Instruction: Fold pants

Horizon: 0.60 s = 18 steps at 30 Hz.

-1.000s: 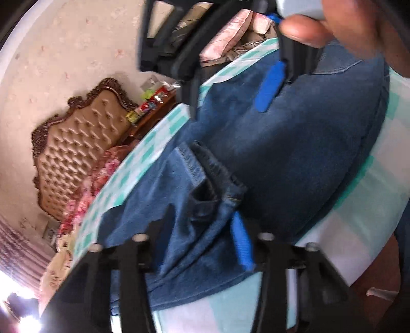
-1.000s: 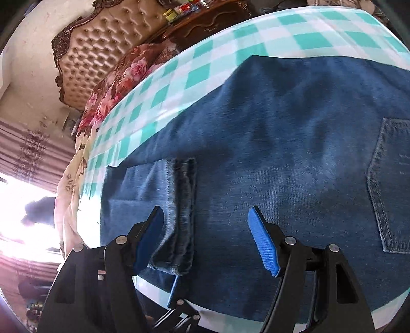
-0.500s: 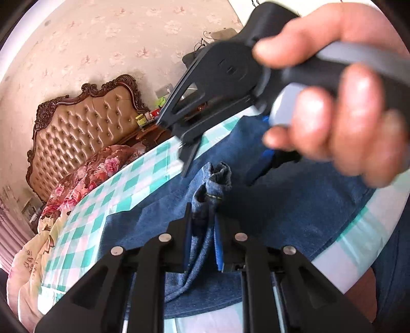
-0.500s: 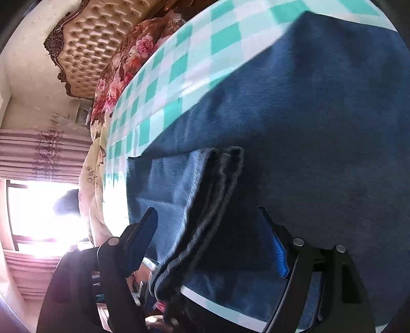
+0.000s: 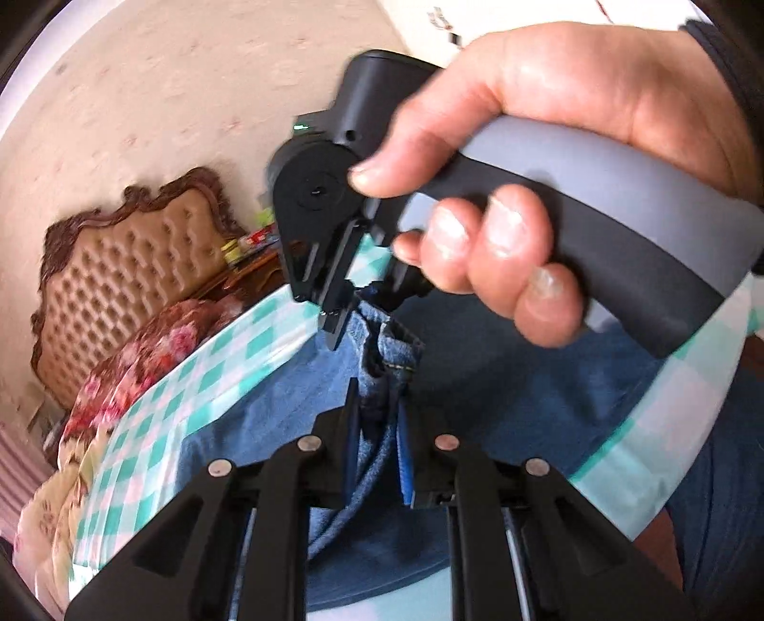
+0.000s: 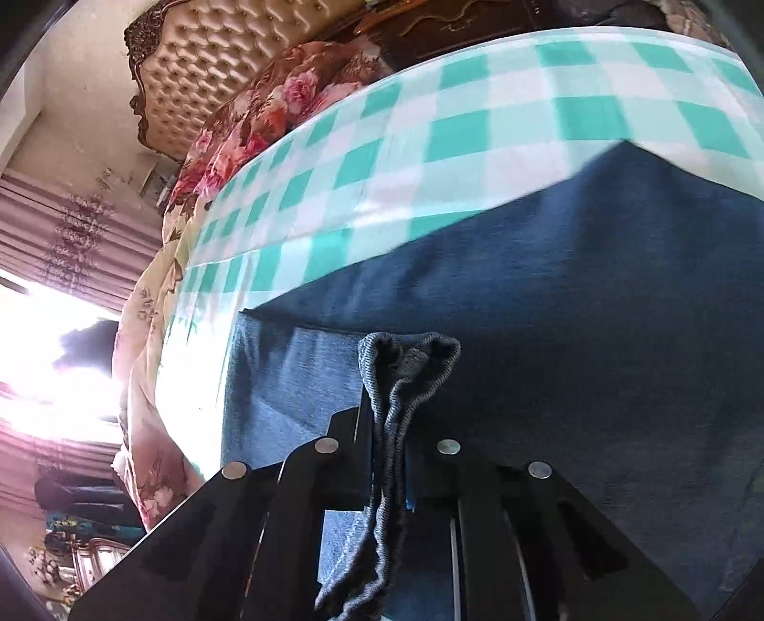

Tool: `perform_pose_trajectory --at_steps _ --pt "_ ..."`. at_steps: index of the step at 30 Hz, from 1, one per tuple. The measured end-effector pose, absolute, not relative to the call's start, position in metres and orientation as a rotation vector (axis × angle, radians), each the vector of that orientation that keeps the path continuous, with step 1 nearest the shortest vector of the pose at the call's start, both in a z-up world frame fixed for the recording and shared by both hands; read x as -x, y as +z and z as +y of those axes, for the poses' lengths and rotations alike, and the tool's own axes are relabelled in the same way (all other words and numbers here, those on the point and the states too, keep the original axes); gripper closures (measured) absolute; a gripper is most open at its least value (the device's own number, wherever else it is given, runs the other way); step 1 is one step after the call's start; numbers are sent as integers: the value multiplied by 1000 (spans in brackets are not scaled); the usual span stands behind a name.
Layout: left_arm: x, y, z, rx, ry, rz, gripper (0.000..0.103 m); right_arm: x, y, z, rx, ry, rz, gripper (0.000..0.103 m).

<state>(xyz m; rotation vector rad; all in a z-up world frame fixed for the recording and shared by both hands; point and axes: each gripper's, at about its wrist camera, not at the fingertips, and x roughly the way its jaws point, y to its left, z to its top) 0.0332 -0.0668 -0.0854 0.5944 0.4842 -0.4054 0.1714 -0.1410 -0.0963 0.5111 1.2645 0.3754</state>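
Dark blue denim pants [image 5: 525,382] lie spread on a table with a teal and white checked cloth [image 5: 215,363]. My left gripper [image 5: 379,430] is shut on a bunched hem edge of the pants and holds it raised. My right gripper [image 6: 389,430] is shut on the folded hem edges [image 6: 406,363] of the pants, lifted off the flat denim [image 6: 597,310]. In the left wrist view the right gripper's body [image 5: 324,224] and the hand holding it [image 5: 525,167] fill the upper right, just above the raised hem.
A bed with a tufted tan headboard [image 5: 129,267] and floral bedding [image 5: 143,363] stands beyond the table. A dark wooden cabinet [image 6: 453,24] is at the far side. A bright window with curtains [image 6: 57,334] is at the left. The checked cloth [image 6: 429,143] runs along the pants' far edge.
Both grippers closed on the hem edges of the pants and lifted them off the table. The right gripper and hand moved in close above the left gripper.
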Motion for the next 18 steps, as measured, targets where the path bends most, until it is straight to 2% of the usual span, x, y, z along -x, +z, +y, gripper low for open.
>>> perform_pose_trajectory --at_steps 5,7,8,10,12,16,17,18 --pt "-29 -119 -93 -672 -449 550 90 -166 -121 -154 -494 362 1297 91" --pt "-30 -126 -95 -685 -445 561 89 -166 -122 -155 -490 371 1298 88" --pt "-31 -129 -96 -690 -442 565 85 -166 -121 -155 -489 380 1298 86" --pt "-31 -132 -97 -714 -437 562 85 -168 -118 -156 -489 389 1282 72" --pt "-28 -135 -99 -743 -432 543 82 -169 -115 -155 -477 392 1270 66" --pt "-26 -141 -104 -774 -410 525 82 -176 -114 -151 -450 392 1259 67" --pt "-25 -142 -106 -774 -411 528 84 -177 -114 -151 -437 381 1254 73" --pt "-25 -142 -107 -773 -411 530 89 -178 -115 -151 -413 360 1255 88"
